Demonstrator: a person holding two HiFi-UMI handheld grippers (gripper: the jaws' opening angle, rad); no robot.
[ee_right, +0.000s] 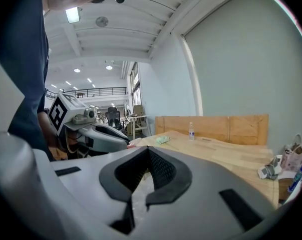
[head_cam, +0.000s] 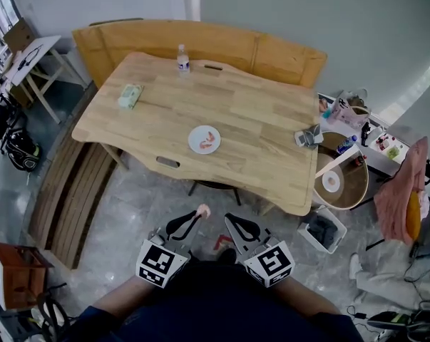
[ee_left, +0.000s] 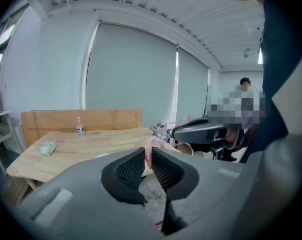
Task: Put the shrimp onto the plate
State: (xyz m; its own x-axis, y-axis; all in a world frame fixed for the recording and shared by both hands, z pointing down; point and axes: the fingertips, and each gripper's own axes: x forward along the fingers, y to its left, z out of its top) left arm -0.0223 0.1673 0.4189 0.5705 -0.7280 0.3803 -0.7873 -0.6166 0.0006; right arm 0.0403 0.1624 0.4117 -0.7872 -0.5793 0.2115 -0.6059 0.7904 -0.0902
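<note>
A grey stone floor [head_cam: 165, 191] is underfoot, and the person stands well back from the wooden table [head_cam: 257, 120], both grippers held close to the body. Nearest, at about seven o'clock in the head view, the left gripper [head_cam: 198, 216] has its jaws nipped on a pale pink shrimp [head_cam: 203, 209] that pokes out past the tips. The left gripper view shows the ribbed pads [ee_left: 163, 168] squeezing it, with only the shrimp's thickness between them. Just beside it, at five o'clock, the right gripper [head_cam: 229, 220] has its jaws pressed together on nothing. A small red thing [head_cam: 222, 243] lies on the floor between the two (what it is, I can't tell).

Farther off toward twelve o'clock, a white plate [head_cam: 194, 140] sits on the table with a second shrimp [head_cam: 211, 139] already lying on it. Past that are a green packet [head_cam: 130, 95] at ten o'clock and a water bottle [head_cam: 182, 59] by the far edge.

This looks like the carry. I'd keep the squeeze steady, step in, and bring the shrimp low over the plate's bare side. The jaws should part only once it is almost resting there, so it doesn't bounce or nudge the other one off.
</note>
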